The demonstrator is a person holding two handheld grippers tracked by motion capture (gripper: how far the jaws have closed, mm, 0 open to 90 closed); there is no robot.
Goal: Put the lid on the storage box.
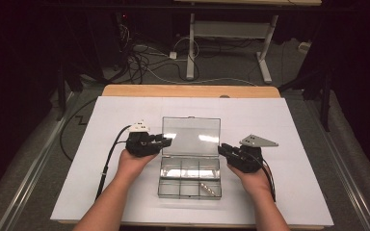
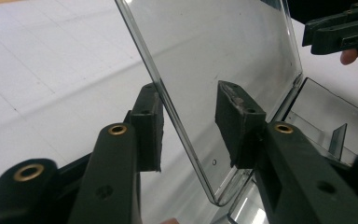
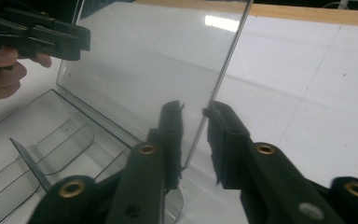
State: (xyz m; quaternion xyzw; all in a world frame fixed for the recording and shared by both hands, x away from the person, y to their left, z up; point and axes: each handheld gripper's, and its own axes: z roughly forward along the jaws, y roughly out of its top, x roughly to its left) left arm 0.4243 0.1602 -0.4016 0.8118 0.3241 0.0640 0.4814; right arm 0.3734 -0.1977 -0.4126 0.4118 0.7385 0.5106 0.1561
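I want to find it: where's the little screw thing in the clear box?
In the high view, the screw lies in the box's front right compartment, near the person's right hand.

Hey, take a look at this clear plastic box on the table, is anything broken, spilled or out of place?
Nothing stands out. The clear box sits square on the white sheet with its lid standing open. The left gripper and right gripper straddle the lid's side edges.

Clear box (image 1: 190, 168) (lid (image 1: 191, 135) too), black grippers, white table sheet (image 1: 125, 110), possibly paper.
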